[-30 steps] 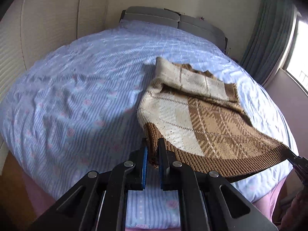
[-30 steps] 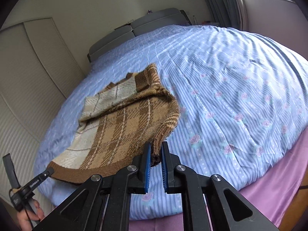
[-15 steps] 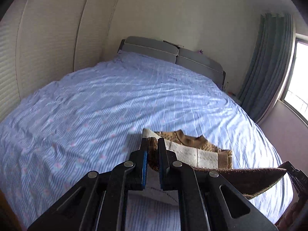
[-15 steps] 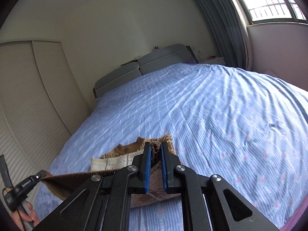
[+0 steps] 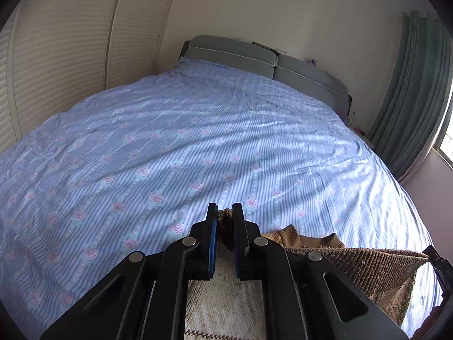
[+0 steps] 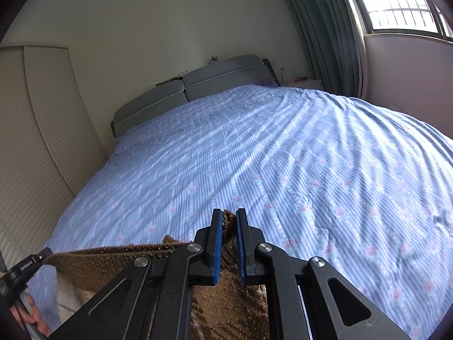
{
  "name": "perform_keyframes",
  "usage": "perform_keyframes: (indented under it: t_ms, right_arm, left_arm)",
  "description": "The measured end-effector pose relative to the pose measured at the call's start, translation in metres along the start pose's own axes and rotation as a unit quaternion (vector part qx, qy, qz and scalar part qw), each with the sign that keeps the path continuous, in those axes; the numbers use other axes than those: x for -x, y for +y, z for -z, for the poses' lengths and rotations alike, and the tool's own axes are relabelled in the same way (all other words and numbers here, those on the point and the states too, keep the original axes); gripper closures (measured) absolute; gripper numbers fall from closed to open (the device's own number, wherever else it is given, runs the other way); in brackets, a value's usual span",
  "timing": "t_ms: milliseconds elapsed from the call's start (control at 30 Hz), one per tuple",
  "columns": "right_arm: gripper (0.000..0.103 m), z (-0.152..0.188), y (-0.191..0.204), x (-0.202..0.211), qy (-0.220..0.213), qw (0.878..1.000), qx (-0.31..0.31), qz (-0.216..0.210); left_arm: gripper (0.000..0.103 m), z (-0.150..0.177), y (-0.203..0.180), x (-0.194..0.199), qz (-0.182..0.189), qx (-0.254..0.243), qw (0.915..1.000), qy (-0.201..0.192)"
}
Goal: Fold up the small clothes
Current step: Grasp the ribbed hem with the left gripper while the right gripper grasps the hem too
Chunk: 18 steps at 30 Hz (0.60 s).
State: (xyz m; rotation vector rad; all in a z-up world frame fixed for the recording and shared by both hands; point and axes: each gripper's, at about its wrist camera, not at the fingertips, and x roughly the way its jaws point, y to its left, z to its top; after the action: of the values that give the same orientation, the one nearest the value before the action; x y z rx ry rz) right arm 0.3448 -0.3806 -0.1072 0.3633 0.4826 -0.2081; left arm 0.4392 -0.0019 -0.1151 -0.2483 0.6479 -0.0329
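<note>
- Left tool [image 5: 225, 212]: jaws clamped on one corner of the brown ribbed hem of the sweater [image 5: 354, 263].
- Right tool [image 6: 227, 218]: jaws clamped on the other hem corner.
- Hem stretched taut between the two tools, held above the bed [image 5: 198, 147]; cream and brown body of the sweater hangs below the tools.
- Sweater sits at the near edge of the blue striped floral bedcover.
- Grey headboard [image 6: 198, 82] at the far end, louvred wardrobe doors [image 5: 56, 65] on the left, curtain [image 5: 410, 99] on the right.

Tiny white print, illegible, on the left gripper [image 6: 28, 265].
</note>
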Motion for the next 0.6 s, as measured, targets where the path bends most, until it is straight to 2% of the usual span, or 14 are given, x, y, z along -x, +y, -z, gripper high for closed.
perform_keyframes:
  t_ms: [267,300,333,433,600]
  right_arm:
    - [0.096,0.004,-0.001,-0.068,0.028,0.999,0.003,0.015]
    - [0.102,0.005,-0.001,-0.075,0.031,0.999,0.005,0.021]
    - [0.102,0.007,-0.002,-0.081,0.034,0.999,0.008,0.031]
    - [0.102,0.013,-0.007,-0.101,0.068,0.997,0.010,0.044]
    - [0.102,0.026,-0.013,-0.108,0.095,0.994,0.017,0.049]
  left_arm:
    - [0.092,0.003,0.002,-0.062,-0.026,-0.005,0.9994,0.021]
    - [0.092,0.005,0.002,-0.069,-0.030,-0.006,0.9992,0.026]
    - [0.092,0.007,0.001,-0.075,-0.031,-0.008,0.9991,0.030]
    - [0.091,0.016,-0.002,-0.092,-0.034,-0.020,0.9980,0.050]
    - [0.089,0.018,-0.006,-0.103,-0.041,-0.033,0.9958,0.076]
